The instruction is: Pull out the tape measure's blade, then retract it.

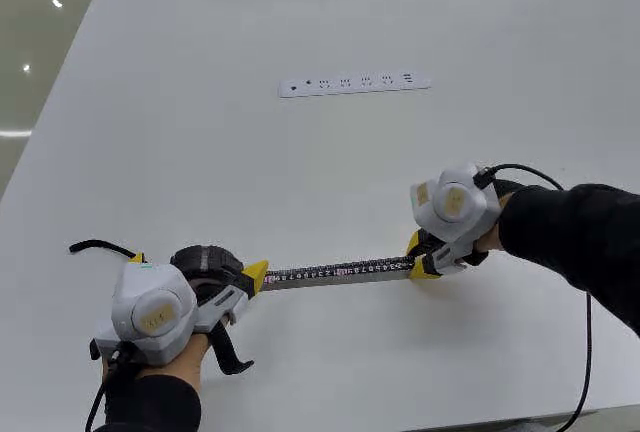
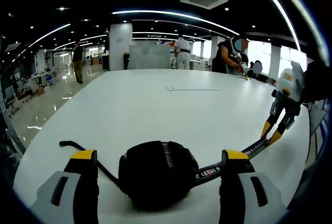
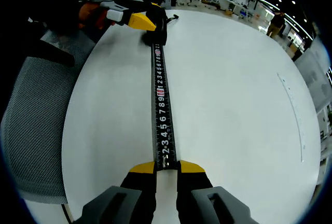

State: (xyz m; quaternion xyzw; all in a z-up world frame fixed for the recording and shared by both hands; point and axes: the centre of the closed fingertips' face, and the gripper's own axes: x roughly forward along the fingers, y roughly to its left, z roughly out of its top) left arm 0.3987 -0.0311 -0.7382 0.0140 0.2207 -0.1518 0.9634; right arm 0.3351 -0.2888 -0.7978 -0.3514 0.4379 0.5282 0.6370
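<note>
My right tongs (image 3: 166, 167), lower centre: clamped on blade (image 3: 161, 94) tip; my left tongs (image 2: 159, 154): spread, straddling case (image 2: 158, 180). Draw straight along desk (image 3: 233, 105).

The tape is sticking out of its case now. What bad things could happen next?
1. The right gripper pinches only the very end of the blade. If it slips, the blade might snap back fast toward the case.
2. The left gripper sits around the case with a gap on one side, so the case could slide across the table when the blade is tugged.
</note>
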